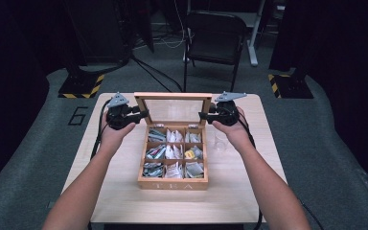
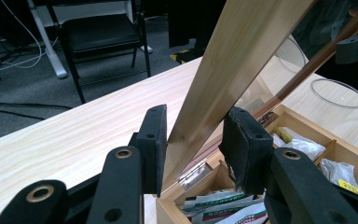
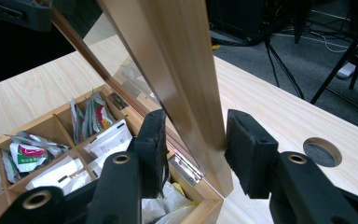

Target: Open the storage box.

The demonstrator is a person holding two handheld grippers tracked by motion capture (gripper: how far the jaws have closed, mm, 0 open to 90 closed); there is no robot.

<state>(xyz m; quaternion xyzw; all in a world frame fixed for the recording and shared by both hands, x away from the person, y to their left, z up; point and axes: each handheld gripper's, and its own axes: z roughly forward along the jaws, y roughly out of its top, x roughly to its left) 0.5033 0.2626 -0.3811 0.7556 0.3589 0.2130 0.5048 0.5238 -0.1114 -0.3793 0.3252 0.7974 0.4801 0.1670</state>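
Observation:
A wooden tea box (image 1: 172, 184) marked TEA stands mid-table, its compartments full of tea bags (image 1: 173, 152). Its glass-paned lid (image 1: 172, 96) stands raised, nearly upright at the back. My left gripper (image 1: 143, 114) is at the lid's left edge and my right gripper (image 1: 202, 115) at its right edge. In the left gripper view the pads (image 2: 151, 140) of the left gripper (image 2: 196, 126) clamp the lid's wooden frame (image 2: 214, 84). The right gripper (image 3: 196, 130) likewise pinches the frame (image 3: 186, 70), just above a hinge (image 3: 186, 169).
A clear glass cup (image 1: 219, 141) stands on the table right of the box, close to my right wrist. The table (image 1: 249, 191) has a round cable hole (image 3: 322, 151). A black chair (image 1: 215, 33) stands beyond the far edge.

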